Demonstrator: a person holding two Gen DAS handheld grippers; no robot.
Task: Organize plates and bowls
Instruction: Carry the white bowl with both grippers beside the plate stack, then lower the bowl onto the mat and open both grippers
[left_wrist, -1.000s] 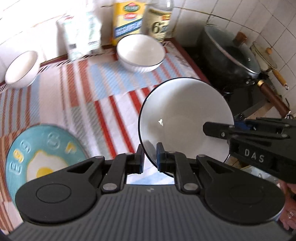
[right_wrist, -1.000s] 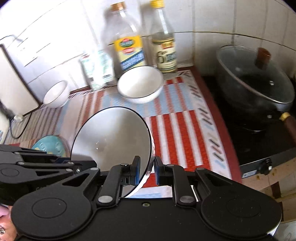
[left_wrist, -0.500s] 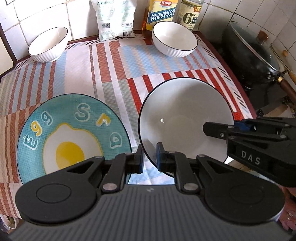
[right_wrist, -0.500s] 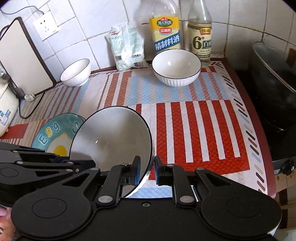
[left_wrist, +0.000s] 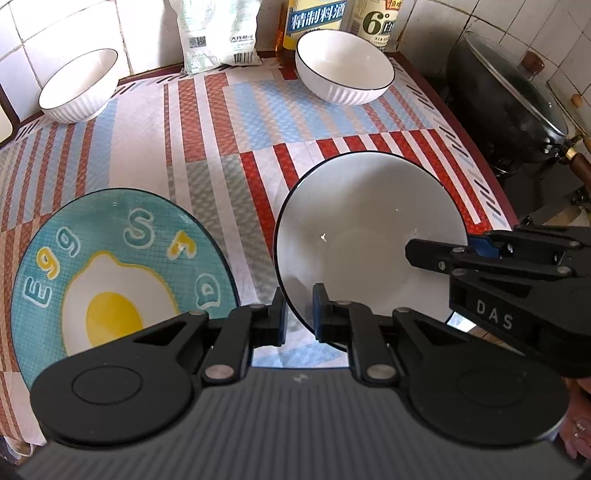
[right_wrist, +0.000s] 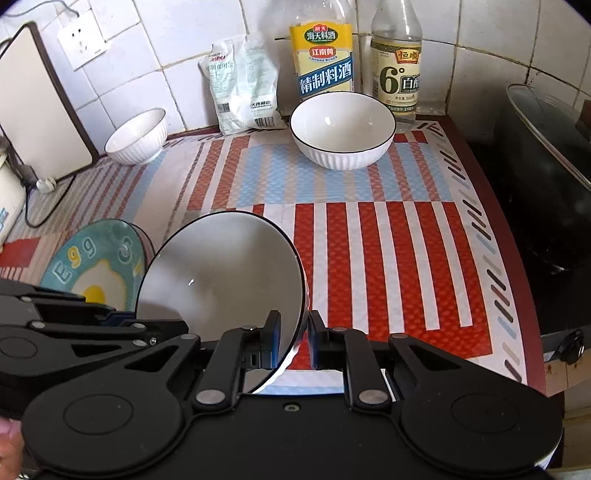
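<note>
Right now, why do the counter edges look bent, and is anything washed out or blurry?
Left wrist view: the fisheye lens bows the striped mat; small glints sit in the held bowl. Right wrist view: the wall tiles curve, the lidded wok is dark; both are sharp.

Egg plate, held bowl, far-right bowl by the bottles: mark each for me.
egg plate (left_wrist: 122, 280), left wrist view, on the white of the printed egg.
held bowl (left_wrist: 369, 236), left wrist view, on its inner wall.
far-right bowl (right_wrist: 341, 129), right wrist view, on its inside bottom.

Both wrist views steeply down, close over striped mat, sharing held bowl
</note>
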